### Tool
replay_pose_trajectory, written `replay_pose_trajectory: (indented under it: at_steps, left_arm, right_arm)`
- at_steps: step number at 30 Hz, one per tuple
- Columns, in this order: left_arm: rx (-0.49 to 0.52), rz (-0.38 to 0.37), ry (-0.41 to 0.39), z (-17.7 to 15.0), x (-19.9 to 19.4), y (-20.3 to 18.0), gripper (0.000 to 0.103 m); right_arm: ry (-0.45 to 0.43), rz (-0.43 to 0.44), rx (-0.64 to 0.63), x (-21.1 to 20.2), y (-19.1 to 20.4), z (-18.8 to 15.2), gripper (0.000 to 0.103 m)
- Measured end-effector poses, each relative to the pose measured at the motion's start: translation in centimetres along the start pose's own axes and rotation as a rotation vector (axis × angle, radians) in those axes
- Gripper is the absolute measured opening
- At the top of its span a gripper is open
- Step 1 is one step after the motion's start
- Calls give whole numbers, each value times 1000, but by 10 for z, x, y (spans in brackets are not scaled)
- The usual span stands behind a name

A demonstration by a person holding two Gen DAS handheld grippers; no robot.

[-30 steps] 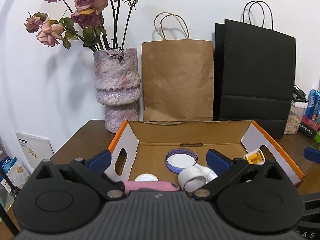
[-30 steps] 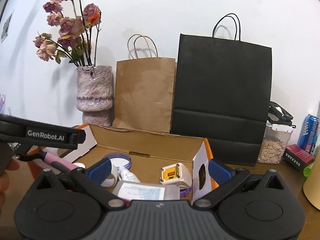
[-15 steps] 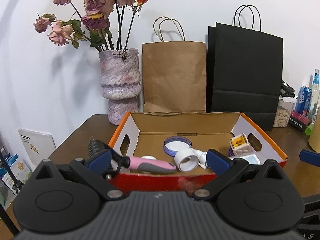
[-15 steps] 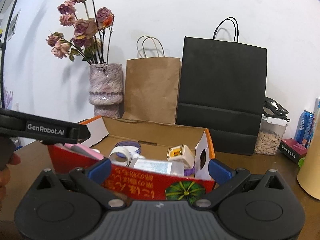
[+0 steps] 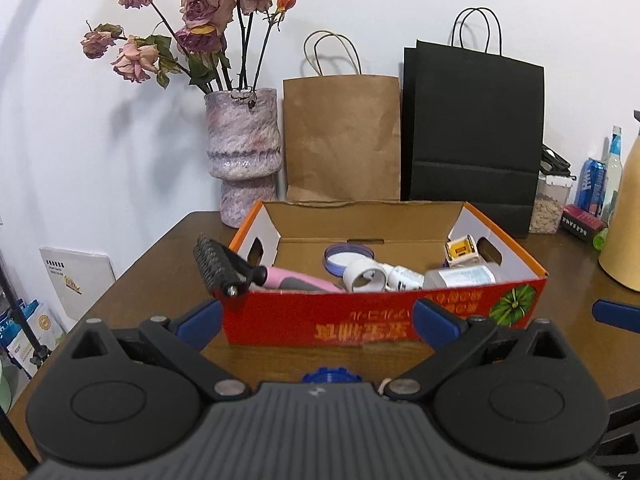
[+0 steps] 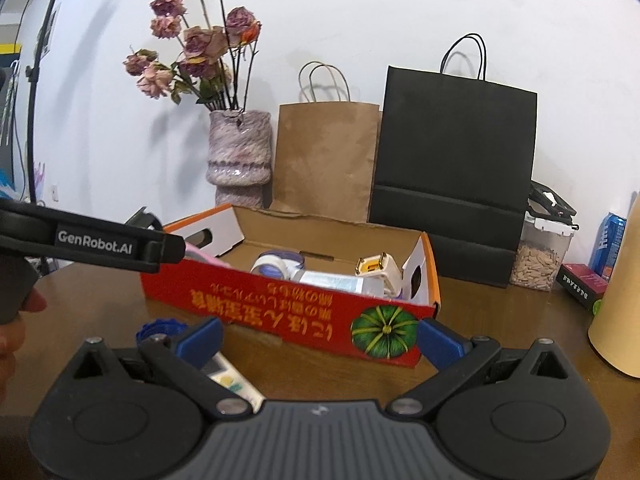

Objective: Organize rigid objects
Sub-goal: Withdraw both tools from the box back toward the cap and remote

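Both spread, holding nothing: left gripper (image 5: 316,322), right gripper (image 6: 318,338), facing red cardboard box (image 5: 384,316) on brown wooden table (image 5: 160,280).

A red cardboard box (image 5: 384,316) sat open on the table, holding a pink-handled roller (image 5: 256,274) jutting over its left wall, a purple-rimmed lid (image 5: 347,255), and a yellow-and-white charger (image 5: 461,249).
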State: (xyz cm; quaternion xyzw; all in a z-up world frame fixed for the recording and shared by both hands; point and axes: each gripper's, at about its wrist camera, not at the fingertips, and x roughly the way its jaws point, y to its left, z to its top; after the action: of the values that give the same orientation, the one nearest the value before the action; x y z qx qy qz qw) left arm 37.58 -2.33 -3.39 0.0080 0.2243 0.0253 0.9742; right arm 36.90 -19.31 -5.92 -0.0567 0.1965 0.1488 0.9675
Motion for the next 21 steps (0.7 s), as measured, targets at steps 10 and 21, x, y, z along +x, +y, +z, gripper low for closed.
replay_pose_trajectory:
  at_steps: [10,21]
  left_arm:
    - [15,-1,33,-22,-18,3,103]
    - [36,-23,70,-49,-31,12,103]
  right_arm:
    - [31,10,-27,-21,6,-14,103]
    - [90,31,-73,-30,18,-31,103]
